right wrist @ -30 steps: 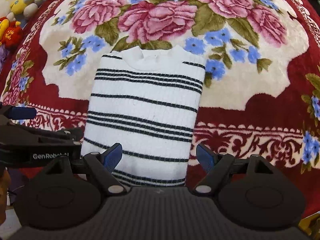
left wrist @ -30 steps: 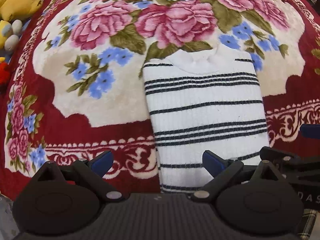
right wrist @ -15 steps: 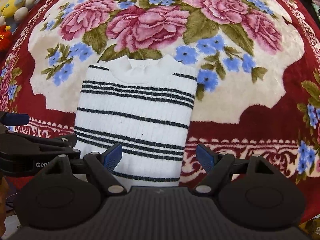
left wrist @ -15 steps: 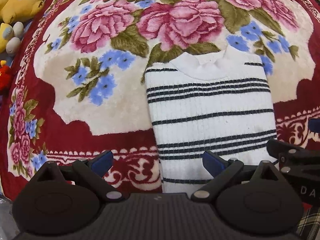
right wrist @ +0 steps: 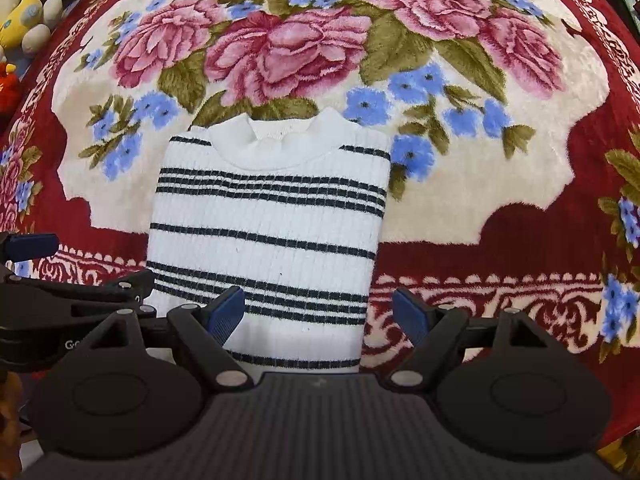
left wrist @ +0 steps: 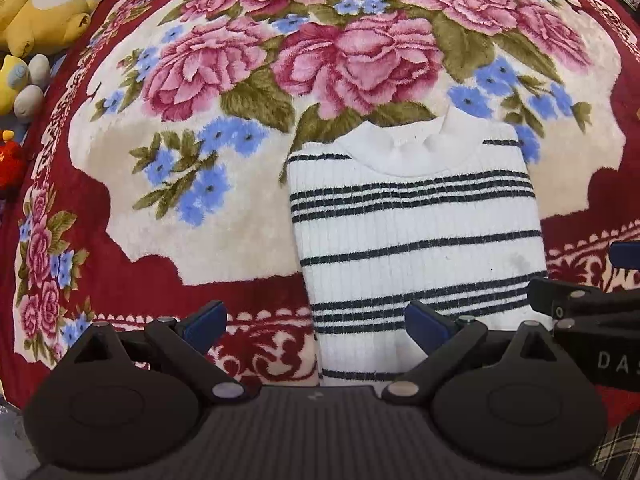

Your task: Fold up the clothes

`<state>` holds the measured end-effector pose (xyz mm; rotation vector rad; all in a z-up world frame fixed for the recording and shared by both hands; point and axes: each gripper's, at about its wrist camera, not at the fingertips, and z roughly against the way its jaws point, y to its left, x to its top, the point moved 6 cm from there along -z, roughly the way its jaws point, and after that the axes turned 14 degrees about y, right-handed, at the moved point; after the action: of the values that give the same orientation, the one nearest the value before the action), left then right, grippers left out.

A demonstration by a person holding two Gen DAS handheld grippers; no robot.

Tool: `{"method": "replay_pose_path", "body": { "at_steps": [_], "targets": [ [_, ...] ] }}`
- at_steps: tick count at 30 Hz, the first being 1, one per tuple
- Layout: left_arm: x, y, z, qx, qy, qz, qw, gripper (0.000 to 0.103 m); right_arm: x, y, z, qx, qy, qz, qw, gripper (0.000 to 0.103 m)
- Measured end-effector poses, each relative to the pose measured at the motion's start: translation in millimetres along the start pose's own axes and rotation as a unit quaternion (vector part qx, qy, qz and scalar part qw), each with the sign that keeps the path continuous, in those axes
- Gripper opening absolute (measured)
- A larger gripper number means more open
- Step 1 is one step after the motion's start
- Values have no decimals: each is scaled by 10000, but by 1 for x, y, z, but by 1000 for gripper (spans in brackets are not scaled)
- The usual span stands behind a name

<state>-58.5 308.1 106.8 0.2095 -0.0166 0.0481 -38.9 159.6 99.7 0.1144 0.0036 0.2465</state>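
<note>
A white ribbed sweater with dark stripes (left wrist: 416, 240) (right wrist: 268, 232) lies folded into a neat rectangle on a floral blanket, collar at the far end. My left gripper (left wrist: 318, 322) hovers open over its near left corner, nothing between the blue pads. My right gripper (right wrist: 318, 312) hangs open above the near right corner, also holding nothing. Each gripper shows at the edge of the other's view: the right one (left wrist: 580, 308) and the left one (right wrist: 60, 300). The sweater's near hem is partly hidden behind the gripper bodies.
The blanket (left wrist: 120, 280) (right wrist: 500, 240) is red with a cream middle, pink roses and blue flowers. Yellow and white plush toys (left wrist: 36, 28) (right wrist: 28, 12) lie beyond its far left edge. A plaid fabric (left wrist: 616, 448) shows at the near right corner.
The sweater sits lower in both views than a second ago and more of its hem is hidden; both grippers stay open and the sweater itself lies unchanged.
</note>
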Motion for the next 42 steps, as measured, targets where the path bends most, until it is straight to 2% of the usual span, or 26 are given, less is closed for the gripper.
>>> {"method": "replay_pose_path", "body": {
  "at_steps": [9,20,27,42],
  "targets": [
    [-1,0,4,114,-176,-23,9998,99,0,2,0,10,-25,11,10000,81],
    [-3,1,4,174,-137,-37,9997,98,-1,4,1,-29,0,67,10000,81],
    [-5,2,7,301,-254,-70,9992,98,-2,5,1,-40,-5,86,10000,81],
    [-4,4,10,316,-368,-17,9988,98,-2,6,3,-18,-26,97,9999,81]
  ]
}}
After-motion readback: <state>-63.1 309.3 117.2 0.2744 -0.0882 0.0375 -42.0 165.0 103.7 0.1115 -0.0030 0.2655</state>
